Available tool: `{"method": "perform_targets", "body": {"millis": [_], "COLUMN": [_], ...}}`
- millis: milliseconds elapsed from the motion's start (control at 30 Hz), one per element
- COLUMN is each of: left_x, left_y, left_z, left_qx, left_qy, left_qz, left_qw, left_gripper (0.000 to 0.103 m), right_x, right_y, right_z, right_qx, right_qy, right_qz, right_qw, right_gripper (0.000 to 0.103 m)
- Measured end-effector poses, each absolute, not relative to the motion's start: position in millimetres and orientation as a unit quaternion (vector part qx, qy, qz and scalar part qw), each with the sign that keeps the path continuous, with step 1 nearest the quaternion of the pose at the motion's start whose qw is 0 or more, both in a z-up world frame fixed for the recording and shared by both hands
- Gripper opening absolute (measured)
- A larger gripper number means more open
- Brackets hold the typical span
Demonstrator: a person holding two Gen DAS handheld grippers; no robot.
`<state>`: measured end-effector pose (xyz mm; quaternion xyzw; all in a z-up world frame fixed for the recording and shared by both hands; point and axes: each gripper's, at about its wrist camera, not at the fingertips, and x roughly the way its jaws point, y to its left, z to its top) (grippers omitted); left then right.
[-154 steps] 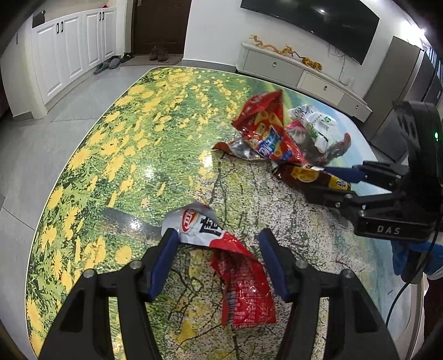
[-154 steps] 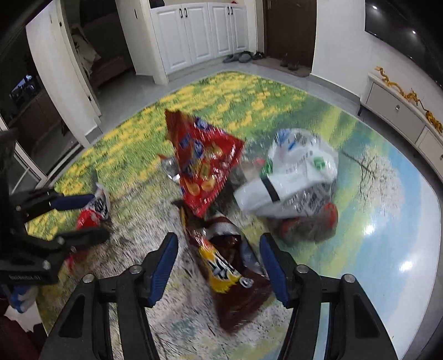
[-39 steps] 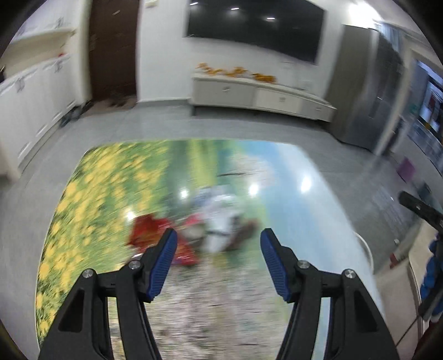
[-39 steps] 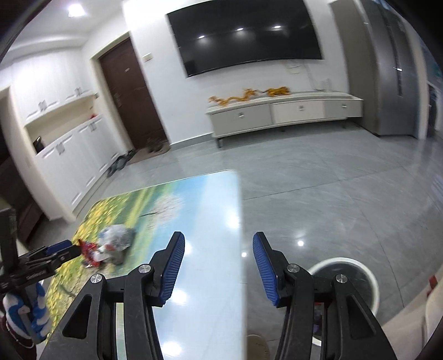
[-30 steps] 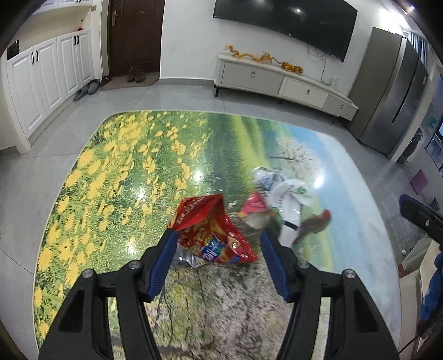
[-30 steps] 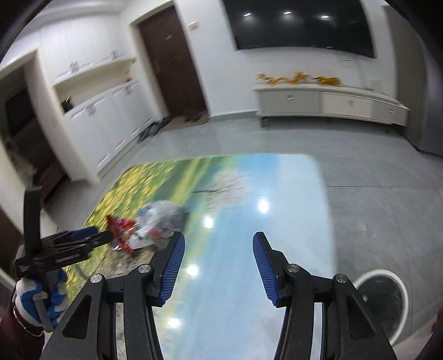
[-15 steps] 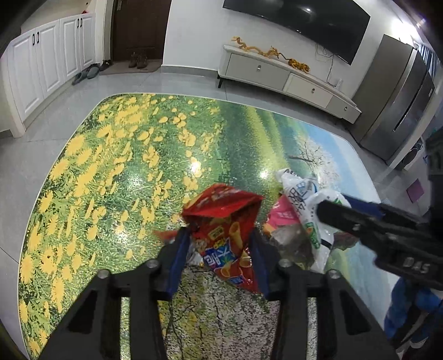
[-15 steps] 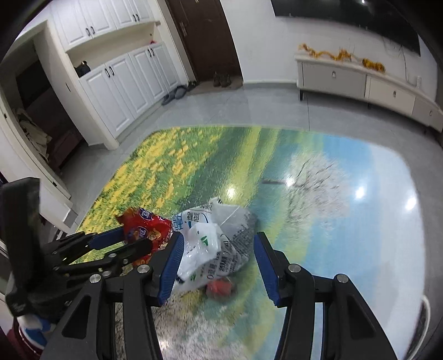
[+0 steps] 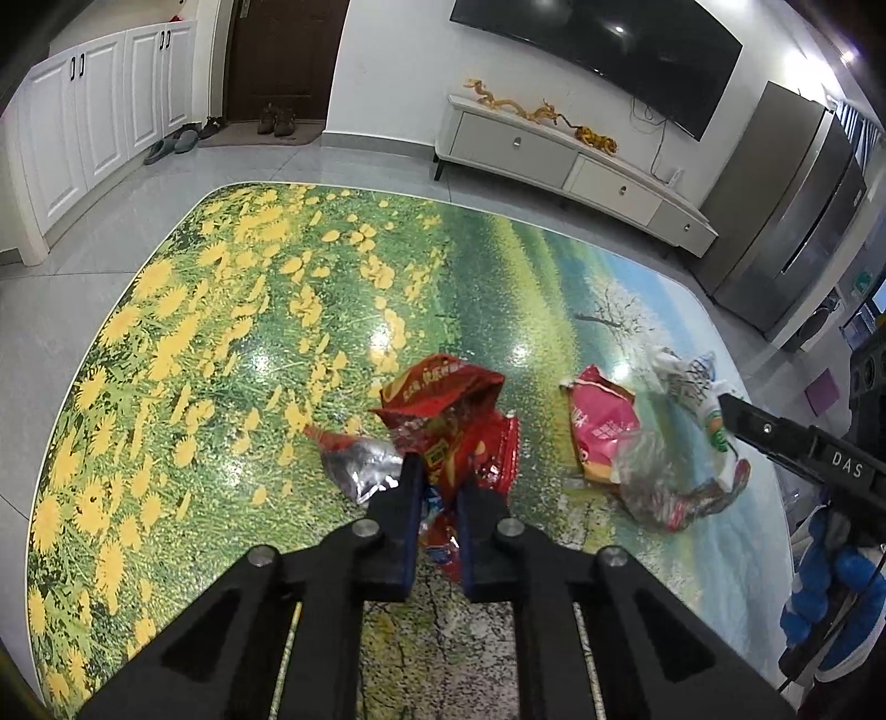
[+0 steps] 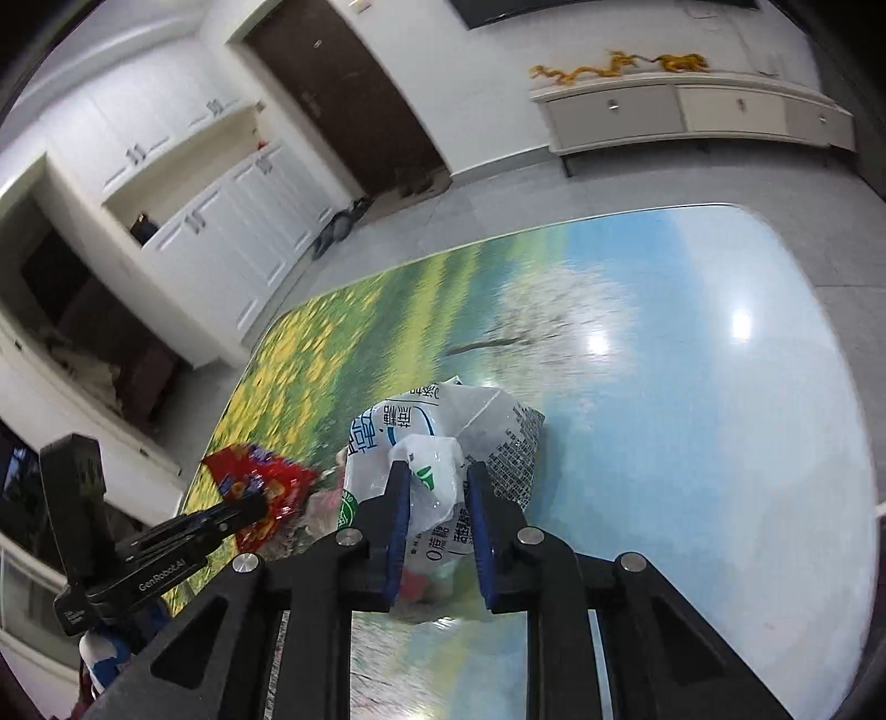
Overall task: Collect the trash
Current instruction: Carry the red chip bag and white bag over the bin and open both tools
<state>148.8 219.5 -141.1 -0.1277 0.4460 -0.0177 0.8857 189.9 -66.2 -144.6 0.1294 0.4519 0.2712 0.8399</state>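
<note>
At six o'clock in the left wrist view the left gripper (image 9: 440,487) has its jaws pinched together on the lower part of the red snack bag (image 9: 448,410), which stands crumpled on the flower-printed table (image 9: 221,310) directly ahead; a torn silver wrapper (image 9: 360,471) lies touching the bag at nine o'clock from it; a pink packet (image 9: 601,426) and a clear crumpled wrapper (image 9: 653,482) lie at three o'clock, apart from the bag; farther toward three o'clock the right gripper's black finger (image 9: 786,443) reaches over the white plastic bag (image 9: 692,382); in the right wrist view the right gripper (image 10: 437,493) is closing, its blue pads (image 10: 396,515) already pressing a fold of the white plastic bag (image 10: 443,443) between them; the left gripper (image 10: 243,507) shows at eight o'clock against the red snack bag (image 10: 260,476); beyond the table, at twelve o'clock, stand a low white cabinet (image 9: 554,160) and a dark wall screen (image 9: 598,50).
</note>
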Motion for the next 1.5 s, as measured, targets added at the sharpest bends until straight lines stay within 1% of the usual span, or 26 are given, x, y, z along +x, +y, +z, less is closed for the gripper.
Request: {"method": "perform_targets", "body": {"millis": [400, 700, 900, 1067, 1233, 1500], "left_x": [125, 107, 102, 101, 107, 125], "left_y": [204, 180, 151, 114, 60, -49], "left_z": [-116, -83, -64, -48, -39, -49], "left_qx": [-0.116, -0.101, -0.084, -0.062, -0.041, 0.007], "left_qy": [0.430, 0.407, 0.399, 0.392, 0.394, 0.421], "left_qz": [-0.024, -0.035, -0.052, -0.080, -0.125, -0.199], "left_qw": [0.895, 0.907, 0.912, 0.915, 0.909, 0.885], "left_gripper": [0.008, 0.008, 0.008, 0.008, 0.008, 0.008], "right_x": [155, 128, 111, 104, 94, 79], "right_y": [-117, -167, -201, -234, -282, -364], "right_z": [-140, -120, -109, -105, -109, -129], "right_qx": [0.128, 0.162, 0.181, 0.203, 0.228, 0.251], "right_qy": [0.444, 0.411, 0.386, 0.368, 0.353, 0.355], "right_qz": [0.243, 0.225, 0.213, 0.199, 0.169, 0.088], "right_qw": [0.853, 0.868, 0.879, 0.885, 0.891, 0.896], "right_gripper": [0.019, 0.019, 0.019, 0.019, 0.019, 0.019]}}
